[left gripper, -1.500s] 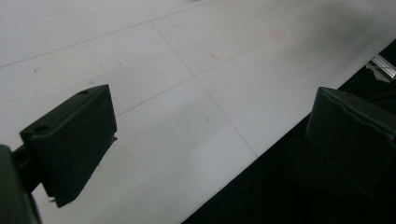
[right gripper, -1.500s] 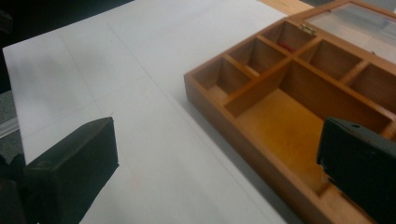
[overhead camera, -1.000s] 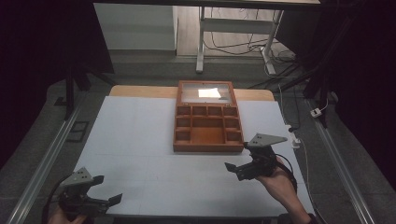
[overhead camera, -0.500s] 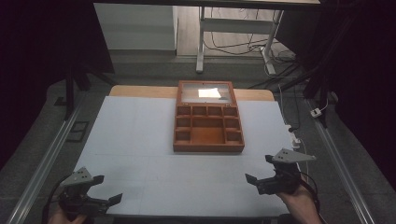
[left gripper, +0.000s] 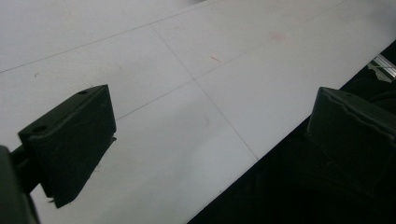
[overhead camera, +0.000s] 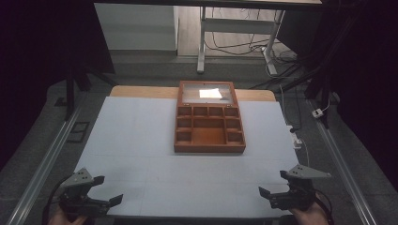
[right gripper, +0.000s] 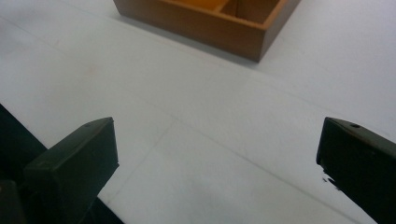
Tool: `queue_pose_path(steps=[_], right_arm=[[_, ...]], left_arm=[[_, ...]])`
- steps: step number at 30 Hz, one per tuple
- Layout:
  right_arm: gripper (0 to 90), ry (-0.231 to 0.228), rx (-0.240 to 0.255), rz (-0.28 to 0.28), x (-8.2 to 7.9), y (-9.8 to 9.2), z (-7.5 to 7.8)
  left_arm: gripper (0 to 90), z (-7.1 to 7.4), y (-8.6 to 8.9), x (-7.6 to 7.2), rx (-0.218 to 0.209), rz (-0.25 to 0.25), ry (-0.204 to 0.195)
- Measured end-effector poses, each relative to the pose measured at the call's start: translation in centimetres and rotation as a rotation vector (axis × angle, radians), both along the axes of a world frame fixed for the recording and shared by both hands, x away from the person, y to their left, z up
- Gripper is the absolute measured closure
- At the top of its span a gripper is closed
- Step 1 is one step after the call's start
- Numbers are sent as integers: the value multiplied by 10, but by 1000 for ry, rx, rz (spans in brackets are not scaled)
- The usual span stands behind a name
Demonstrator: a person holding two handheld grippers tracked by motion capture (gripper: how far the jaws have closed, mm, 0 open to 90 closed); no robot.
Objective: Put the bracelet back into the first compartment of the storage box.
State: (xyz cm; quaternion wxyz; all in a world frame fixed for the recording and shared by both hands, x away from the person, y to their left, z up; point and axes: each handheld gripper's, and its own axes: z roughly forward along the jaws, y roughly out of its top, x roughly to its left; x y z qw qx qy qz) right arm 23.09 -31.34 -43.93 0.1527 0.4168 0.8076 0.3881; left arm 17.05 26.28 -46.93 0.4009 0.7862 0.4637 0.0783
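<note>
A brown wooden box (overhead camera: 209,129) with several small compartments lies open in the middle of the white table, its glass lid (overhead camera: 207,91) folded back at the far side. Nothing shows in the compartments. My left gripper (overhead camera: 107,190) rests open at the table's near left corner, nothing between its jaws. My right gripper (overhead camera: 272,183) stands open at the near right edge, well short of the box. In the right gripper view the box's near corner (right gripper: 243,35) lies ahead beyond the open jaws (right gripper: 217,163). The left gripper view has its wide-apart jaws (left gripper: 212,140) over bare table at the edge.
The white table top (overhead camera: 141,140) has a wooden strip along its far edge. Metal rails (overhead camera: 42,164) run along both sides on the floor. A desk frame and cables (overhead camera: 263,51) stand beyond the table.
My right gripper has pulled back from beside the box's near right corner to the table's near right edge. The left gripper has not moved.
</note>
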Motion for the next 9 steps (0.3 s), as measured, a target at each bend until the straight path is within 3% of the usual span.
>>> queue_pose_path(steps=[3, 9], right_arm=[[0, 23, -14, -9, -5, -3, -3], [0, 28, -38, -22, -8, -4, -3]], left_arm=[[13, 0, 0, 0, 2, 0, -2], [10, 0, -1, 3, 3, -2, 4]])
